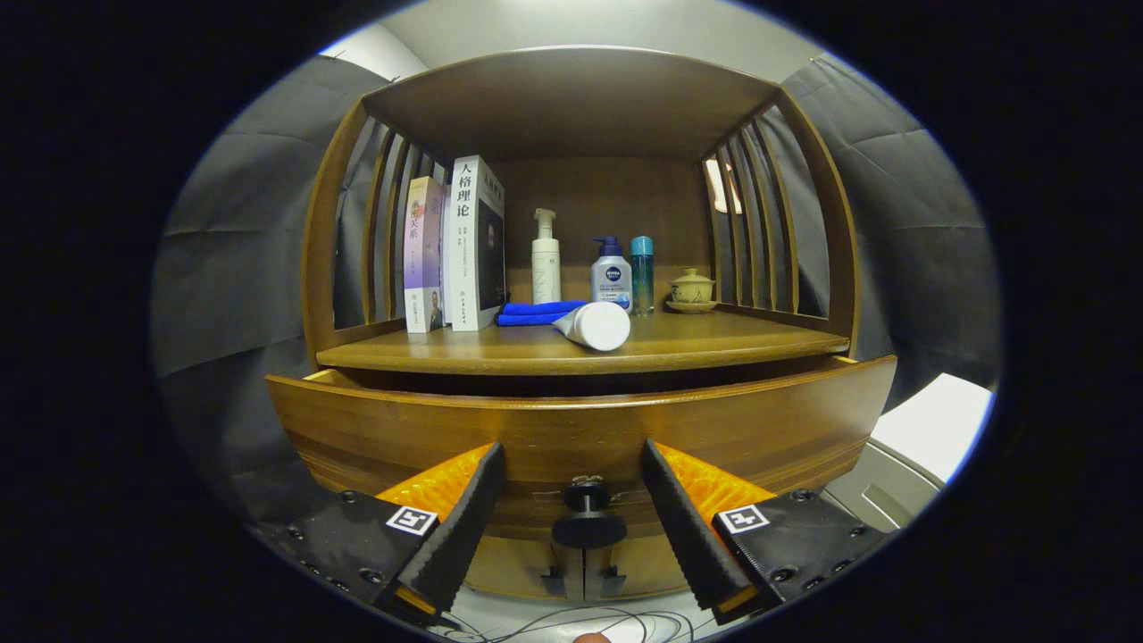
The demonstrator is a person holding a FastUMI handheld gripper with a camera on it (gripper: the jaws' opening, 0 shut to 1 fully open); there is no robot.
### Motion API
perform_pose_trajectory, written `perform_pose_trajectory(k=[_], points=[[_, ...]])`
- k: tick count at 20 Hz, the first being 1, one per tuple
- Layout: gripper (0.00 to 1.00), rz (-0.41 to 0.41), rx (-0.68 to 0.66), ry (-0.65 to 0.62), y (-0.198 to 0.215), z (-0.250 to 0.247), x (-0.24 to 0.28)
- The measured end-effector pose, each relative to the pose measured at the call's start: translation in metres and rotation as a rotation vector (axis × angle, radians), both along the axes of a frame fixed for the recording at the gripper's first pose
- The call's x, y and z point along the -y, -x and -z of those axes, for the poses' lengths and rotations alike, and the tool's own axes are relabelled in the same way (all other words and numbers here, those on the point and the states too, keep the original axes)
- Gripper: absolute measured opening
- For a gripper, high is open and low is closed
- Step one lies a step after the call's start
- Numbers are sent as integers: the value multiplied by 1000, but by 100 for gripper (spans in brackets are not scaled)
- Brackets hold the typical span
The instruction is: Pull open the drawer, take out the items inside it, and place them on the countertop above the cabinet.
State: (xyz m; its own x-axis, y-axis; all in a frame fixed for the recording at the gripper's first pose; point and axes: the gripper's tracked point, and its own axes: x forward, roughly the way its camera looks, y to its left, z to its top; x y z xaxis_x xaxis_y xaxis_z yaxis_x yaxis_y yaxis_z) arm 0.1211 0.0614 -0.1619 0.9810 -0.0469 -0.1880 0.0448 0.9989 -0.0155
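Observation:
A wooden cabinet has its drawer pulled partly out, a dark gap showing above the drawer front. The inside of the drawer is hidden from here. A dark round knob sticks out of the drawer front. My gripper is open, its fingers standing either side of the knob without touching it. On the countertop above lie a white tube on its side and a folded blue cloth just behind it.
On the countertop stand two books at the left, a white pump bottle, a blue-capped pump bottle, a teal bottle and a small lidded cup on a saucer. Slatted sides and a roof enclose the shelf. A white-grey box sits lower right.

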Motion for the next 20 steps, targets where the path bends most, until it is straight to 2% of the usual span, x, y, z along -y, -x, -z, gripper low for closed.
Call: perform_pose_trajectory(k=[15, 20], points=[[98, 13, 27, 3, -55, 3, 1], [98, 20, 38, 2, -54, 8, -3]])
